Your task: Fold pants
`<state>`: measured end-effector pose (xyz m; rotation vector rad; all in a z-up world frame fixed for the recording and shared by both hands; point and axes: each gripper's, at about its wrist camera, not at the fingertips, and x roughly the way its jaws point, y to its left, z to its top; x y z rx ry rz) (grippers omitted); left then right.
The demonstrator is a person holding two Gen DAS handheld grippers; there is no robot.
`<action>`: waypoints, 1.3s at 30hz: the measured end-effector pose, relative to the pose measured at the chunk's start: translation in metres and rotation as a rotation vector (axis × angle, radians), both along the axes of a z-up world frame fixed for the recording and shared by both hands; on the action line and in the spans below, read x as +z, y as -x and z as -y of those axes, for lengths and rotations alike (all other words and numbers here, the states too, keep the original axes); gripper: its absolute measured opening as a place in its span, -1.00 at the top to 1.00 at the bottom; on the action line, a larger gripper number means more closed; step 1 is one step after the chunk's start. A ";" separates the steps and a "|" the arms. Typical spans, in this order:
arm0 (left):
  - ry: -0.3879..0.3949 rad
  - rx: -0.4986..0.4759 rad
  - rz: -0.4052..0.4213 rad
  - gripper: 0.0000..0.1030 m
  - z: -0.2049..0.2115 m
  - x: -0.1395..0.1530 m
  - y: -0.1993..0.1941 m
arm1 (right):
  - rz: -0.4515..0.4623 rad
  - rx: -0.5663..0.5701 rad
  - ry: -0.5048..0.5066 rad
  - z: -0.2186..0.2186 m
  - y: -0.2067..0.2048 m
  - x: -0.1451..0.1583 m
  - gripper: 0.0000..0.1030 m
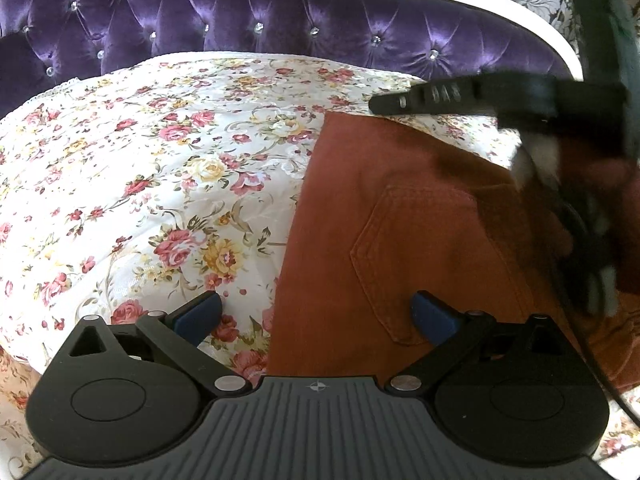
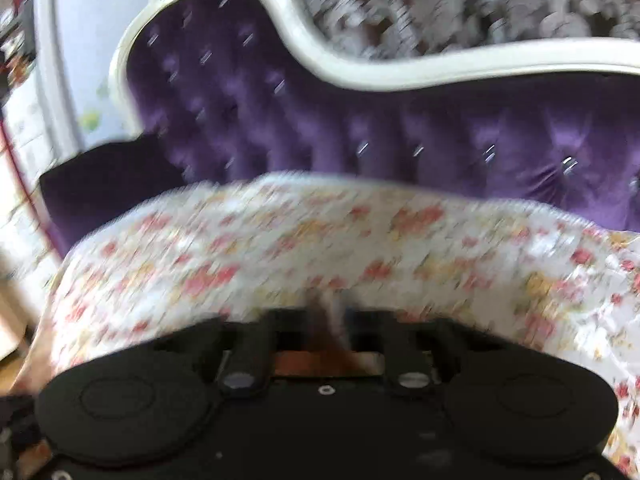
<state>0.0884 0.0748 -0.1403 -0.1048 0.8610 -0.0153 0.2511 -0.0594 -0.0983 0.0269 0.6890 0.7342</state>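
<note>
Blur over right tool [image 2: 332, 316], clenched, perhaps on pants [image 1: 400, 220]; left tool [image 1: 316, 316] released.

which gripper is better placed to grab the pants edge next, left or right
Left, probably. The left gripper is open and straddles the rust-coloured pants' side edge on the floral sheet. The right gripper is shut and sits blurred above the pants' far end.
</note>
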 end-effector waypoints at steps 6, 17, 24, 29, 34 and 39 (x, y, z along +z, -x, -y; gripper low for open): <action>-0.001 0.006 0.000 -1.00 0.002 0.000 0.001 | -0.026 0.050 0.156 -0.026 -0.010 -0.025 1.00; -0.001 -0.011 -0.016 -1.00 -0.001 0.001 -0.004 | -0.054 -0.119 0.067 0.047 0.042 0.022 0.82; -0.003 -0.021 -0.019 -1.00 -0.002 0.000 -0.005 | -0.010 -0.231 0.263 0.108 0.163 0.009 0.83; -0.010 -0.014 -0.024 -1.00 0.000 0.000 -0.007 | 0.017 -0.321 0.279 0.120 0.210 0.020 0.62; -0.009 -0.021 -0.017 -1.00 -0.002 -0.001 -0.006 | 0.007 -0.386 0.234 0.125 0.223 0.024 0.04; -0.010 -0.026 -0.021 -1.00 -0.002 0.000 -0.007 | -0.054 -0.581 0.139 0.155 0.216 0.020 -0.23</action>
